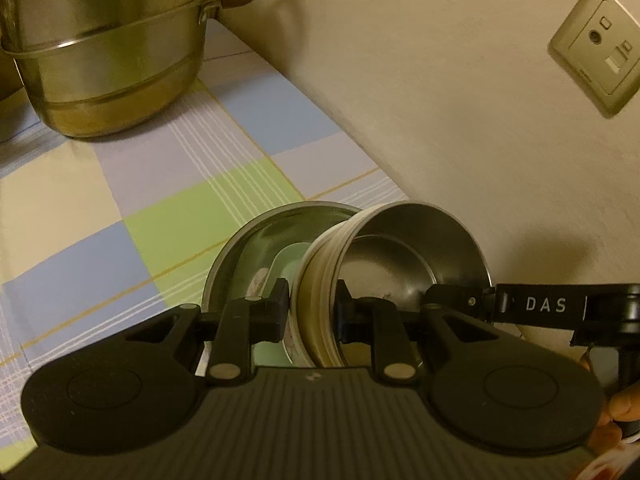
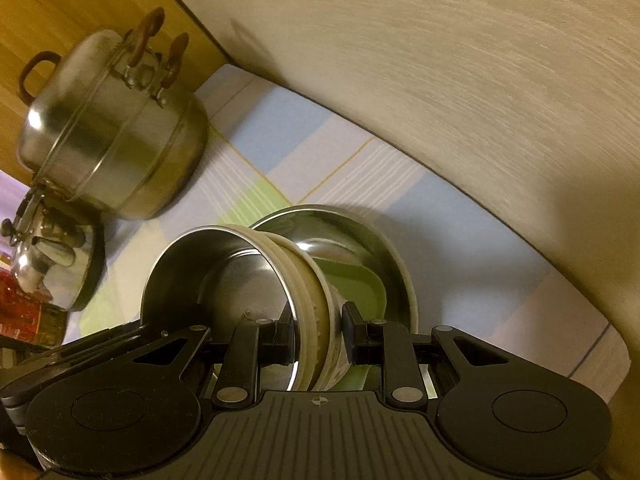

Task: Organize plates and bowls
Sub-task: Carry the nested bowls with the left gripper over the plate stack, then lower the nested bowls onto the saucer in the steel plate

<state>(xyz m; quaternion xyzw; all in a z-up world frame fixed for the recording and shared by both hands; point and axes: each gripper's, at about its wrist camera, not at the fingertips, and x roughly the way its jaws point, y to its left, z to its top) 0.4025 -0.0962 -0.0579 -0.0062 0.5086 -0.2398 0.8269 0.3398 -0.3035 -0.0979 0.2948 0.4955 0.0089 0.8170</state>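
A steel bowl with a cream outer wall (image 1: 404,248) (image 2: 224,264) hangs tilted between both grippers. My left gripper (image 1: 314,310) is shut on one side of its rim; my right gripper (image 2: 318,334) is shut on the opposite side. Just beneath it a wide steel plate (image 1: 256,240) (image 2: 360,240) lies on the checked cloth. A pale green dish (image 1: 286,264) (image 2: 352,284) lies in that plate. The bowl hangs partly over the plate and the dish. I cannot tell if it touches them.
A large steel steamer pot (image 1: 108,52) (image 2: 116,136) stands at the far end of the checked tablecloth (image 1: 140,200). A steel kettle (image 2: 52,256) stands beside it. The wall (image 1: 440,100) with a socket plate (image 1: 596,48) runs close along the table's edge.
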